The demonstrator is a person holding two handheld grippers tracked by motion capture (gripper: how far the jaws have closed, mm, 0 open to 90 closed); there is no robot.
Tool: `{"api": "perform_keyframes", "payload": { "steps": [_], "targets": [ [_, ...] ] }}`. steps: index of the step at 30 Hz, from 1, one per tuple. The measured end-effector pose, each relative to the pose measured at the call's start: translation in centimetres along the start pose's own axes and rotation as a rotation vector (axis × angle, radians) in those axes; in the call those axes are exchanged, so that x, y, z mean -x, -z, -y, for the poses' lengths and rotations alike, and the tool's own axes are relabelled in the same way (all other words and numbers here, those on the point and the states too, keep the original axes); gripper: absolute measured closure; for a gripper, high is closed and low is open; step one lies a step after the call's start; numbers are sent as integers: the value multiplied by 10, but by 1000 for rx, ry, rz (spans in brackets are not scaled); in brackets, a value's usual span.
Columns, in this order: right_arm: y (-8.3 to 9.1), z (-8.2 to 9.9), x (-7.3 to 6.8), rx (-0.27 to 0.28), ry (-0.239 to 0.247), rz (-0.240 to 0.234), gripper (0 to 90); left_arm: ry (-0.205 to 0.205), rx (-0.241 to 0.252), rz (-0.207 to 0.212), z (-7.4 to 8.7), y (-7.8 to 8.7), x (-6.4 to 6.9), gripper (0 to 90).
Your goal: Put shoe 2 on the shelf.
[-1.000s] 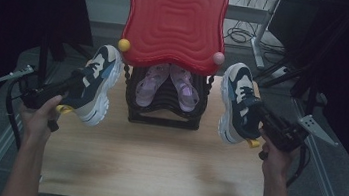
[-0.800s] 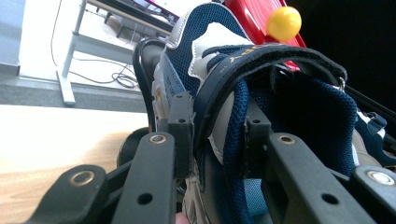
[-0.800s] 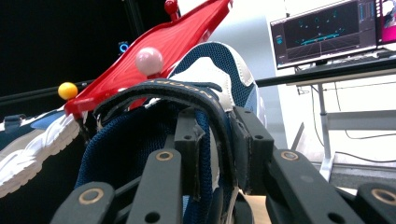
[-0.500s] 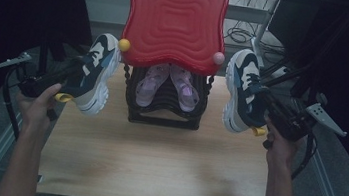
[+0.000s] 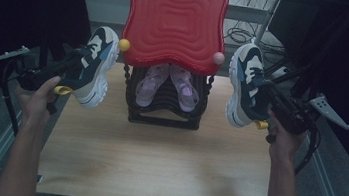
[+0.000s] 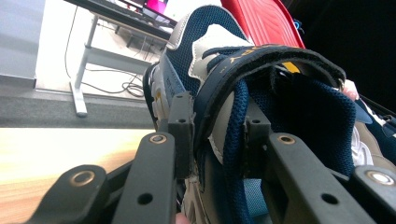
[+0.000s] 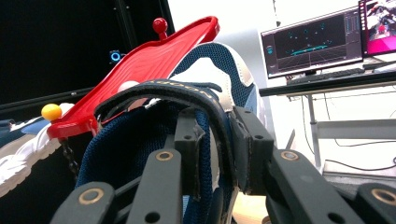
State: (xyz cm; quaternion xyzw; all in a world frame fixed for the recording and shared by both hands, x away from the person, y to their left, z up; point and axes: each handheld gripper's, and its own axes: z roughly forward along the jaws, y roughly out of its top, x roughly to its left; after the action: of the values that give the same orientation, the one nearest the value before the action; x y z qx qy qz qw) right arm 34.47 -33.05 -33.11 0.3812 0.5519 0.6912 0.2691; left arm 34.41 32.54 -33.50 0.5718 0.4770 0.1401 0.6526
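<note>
Both navy-and-white sneakers held off the table, either side of the rack.

High view: left gripper (image 5: 68,67) at 9 o'clock carried the left navy-and-white mesh sneaker (image 5: 97,66); right gripper (image 5: 269,97) at 3 o'clock carried its twin (image 5: 243,84), flanking the red wavy plastic tray (image 5: 175,20). Gripper views alone showed each pair of jaws clamped on a sneaker's collar (image 6: 219,116) (image 7: 212,126).
</note>
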Motion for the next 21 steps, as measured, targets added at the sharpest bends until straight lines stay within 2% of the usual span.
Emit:
{"api": "perform_keyframes", "payload": {
  "steps": [6,12,21],
  "targets": [
    [-4,-2,0,1,1,1,727,-12,9,-17,-8,1,0,721],
    [-11,-12,-3,9,8,-4,728,-32,32,-35,-24,0,5,723],
    [-23,-27,-10,15,31,-17,728,-55,63,-28,-49,-4,19,723]
  ]
}}
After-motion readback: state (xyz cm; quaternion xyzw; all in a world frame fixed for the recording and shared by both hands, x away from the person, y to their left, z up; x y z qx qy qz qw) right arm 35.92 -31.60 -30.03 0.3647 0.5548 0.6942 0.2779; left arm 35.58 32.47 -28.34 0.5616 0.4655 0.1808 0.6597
